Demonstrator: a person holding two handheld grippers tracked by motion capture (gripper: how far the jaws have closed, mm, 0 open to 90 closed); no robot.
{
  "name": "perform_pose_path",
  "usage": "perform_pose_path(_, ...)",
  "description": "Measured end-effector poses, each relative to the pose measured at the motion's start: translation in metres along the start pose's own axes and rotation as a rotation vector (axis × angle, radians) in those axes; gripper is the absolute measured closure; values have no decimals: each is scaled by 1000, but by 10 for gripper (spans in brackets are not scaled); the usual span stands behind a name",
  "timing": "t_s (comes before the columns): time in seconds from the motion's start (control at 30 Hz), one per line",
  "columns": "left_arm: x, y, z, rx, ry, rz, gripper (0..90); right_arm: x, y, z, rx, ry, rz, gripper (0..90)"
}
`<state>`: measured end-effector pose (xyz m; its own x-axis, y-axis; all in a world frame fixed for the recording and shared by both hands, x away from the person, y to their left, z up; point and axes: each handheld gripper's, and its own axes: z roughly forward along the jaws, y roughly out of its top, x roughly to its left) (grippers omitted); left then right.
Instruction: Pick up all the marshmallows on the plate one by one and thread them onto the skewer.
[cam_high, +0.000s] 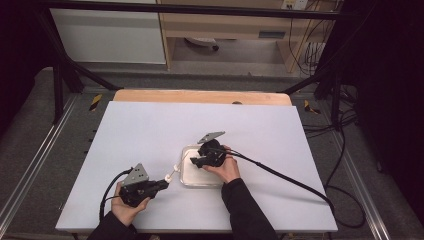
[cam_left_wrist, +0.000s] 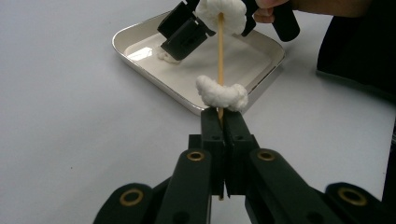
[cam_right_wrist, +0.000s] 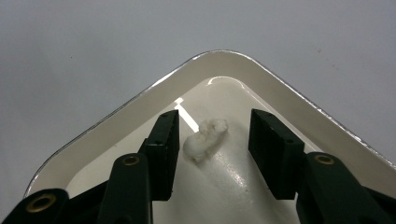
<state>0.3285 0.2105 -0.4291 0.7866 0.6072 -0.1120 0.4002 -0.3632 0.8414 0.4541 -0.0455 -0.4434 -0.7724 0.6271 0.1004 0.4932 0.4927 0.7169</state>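
My left gripper (cam_left_wrist: 222, 116) is shut on the lower end of a thin wooden skewer (cam_left_wrist: 220, 51). Two white fluffy pieces are threaded on it, one just above the jaws (cam_left_wrist: 222, 92) and one near the tip (cam_left_wrist: 221, 14). In the high view this gripper (cam_high: 165, 184) rests at the front left, skewer (cam_high: 171, 175) pointing at the white tray (cam_high: 192, 176). My right gripper (cam_right_wrist: 215, 135) reaches down into a corner of the tray (cam_right_wrist: 224, 58). A loose white piece (cam_right_wrist: 205, 139) lies between its jaws, and the pads stand clear of it on both sides.
The tray (cam_left_wrist: 122, 41) sits near the middle of a white table top (cam_high: 150, 130), with my right gripper (cam_high: 196, 161) over it. Cables trail from both grippers toward the table's front and right. A wooden edge (cam_high: 200, 96) runs along the far side.
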Motion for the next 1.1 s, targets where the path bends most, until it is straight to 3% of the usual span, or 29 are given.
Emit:
perform_pose_path(0.43,0,0,1,4,-3,3,888,2,-3,4,0,22,-31,665)
perform_pose_path(0.63,-1,0,2,5,-3,4,888,2,-3,4,0,20,-10,773)
perform_pose_path(0.93,-1,0,2,6,-4,7,888,1,-3,2,0,23,28,806)
perform_pose_path(1.1,-1,0,1,6,-5,8,888,1,1,-8,-20,44,37,810)
